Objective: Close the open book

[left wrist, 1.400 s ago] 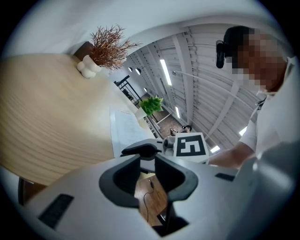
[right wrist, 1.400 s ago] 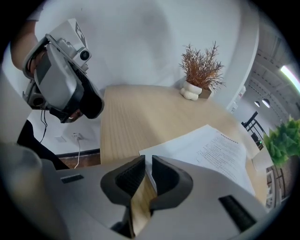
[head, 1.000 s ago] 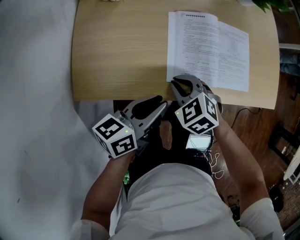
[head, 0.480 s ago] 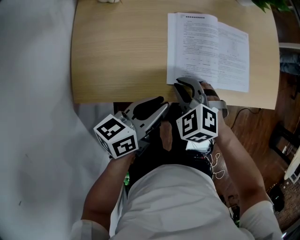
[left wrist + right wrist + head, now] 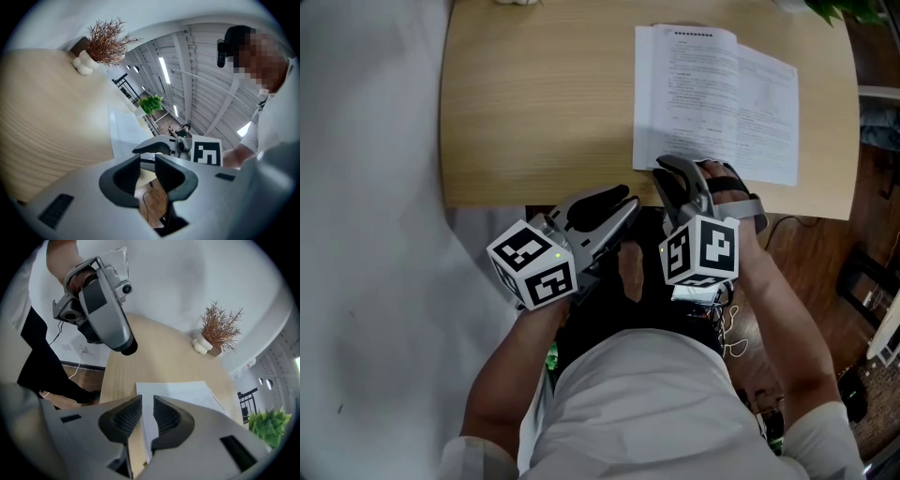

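Light wood table [image 5: 534,112] by a white wall [image 5: 187,277] bears the open book [image 5: 712,94]; left gripper [image 5: 147,161], right gripper [image 5: 146,401] both spread.

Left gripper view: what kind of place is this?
Probably a big office or lab hall: a wooden table with an open book, a dried plant, and long strip lights on a high ceiling.

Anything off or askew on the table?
Nothing spilled or damaged. The book lies open near the right end of the table, and its right half sits at a slight slant to the left half. Nothing else stands out.
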The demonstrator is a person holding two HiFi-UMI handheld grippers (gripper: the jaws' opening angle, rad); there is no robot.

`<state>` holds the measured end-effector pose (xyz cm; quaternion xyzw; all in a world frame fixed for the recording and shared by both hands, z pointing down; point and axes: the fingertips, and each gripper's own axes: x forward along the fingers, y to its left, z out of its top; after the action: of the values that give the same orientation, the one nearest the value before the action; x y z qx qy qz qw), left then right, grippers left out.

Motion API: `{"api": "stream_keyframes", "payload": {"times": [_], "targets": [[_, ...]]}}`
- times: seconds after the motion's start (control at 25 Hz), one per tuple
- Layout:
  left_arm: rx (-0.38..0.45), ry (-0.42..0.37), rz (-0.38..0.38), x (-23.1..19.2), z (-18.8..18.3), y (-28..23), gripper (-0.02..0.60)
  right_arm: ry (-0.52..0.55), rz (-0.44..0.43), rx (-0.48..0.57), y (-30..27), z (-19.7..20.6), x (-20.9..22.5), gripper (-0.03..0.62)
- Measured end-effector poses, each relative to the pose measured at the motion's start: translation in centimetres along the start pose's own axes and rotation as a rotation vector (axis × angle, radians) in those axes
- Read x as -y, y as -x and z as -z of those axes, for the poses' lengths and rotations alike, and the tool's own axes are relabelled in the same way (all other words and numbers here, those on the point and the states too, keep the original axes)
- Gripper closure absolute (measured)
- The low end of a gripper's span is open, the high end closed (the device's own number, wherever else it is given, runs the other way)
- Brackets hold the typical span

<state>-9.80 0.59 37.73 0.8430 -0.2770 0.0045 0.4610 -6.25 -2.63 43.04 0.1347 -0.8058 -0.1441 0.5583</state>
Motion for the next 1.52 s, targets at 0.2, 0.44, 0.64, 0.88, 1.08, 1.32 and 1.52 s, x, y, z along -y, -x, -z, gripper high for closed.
{"api": "stream_keyframes", "payload": {"times": [0.2,0.44,0.64,0.88,1.08,1.32,1.52], "targets": [[-0.006,0.009,0.002,0.1,0.3,-0.5,0.509,-0.031,-0.018,-0.009,-0.2,0.7,0.1,0.52],[-0.009,0.007,0.011,0.3,0.3,-0.7,0.509,-0.019,-0.041,-0.015,-0.3,0.8,-0.1,0.52],[-0.008,0.012,0.007,0.1,0.3,-0.6,0.508,-0.068,-0.079,-0.001,-0.7,0.1,-0.6,0.52],[-0.006,0.017,0.005,0.0,0.3,-0.5,0.509,-0.112,-0.115,-0.017,-1.6,0.3,-1.0,0.548],[-0.006,0.02,0.006,-0.2,0.3,-0.4,0.509,-0.147,-0.136,-0.008,-1.6,0.0,-1.0,0.585],[-0.005,0.026,0.008,-0.5,0.2,-0.3,0.508,-0.223,-0.154,0.023,-1.1,-0.3,-0.7,0.592],[-0.004,0.033,0.009,-0.5,0.0,-0.5,0.509,-0.343,-0.18,0.068,-0.4,-0.3,-0.3,0.592]]}}
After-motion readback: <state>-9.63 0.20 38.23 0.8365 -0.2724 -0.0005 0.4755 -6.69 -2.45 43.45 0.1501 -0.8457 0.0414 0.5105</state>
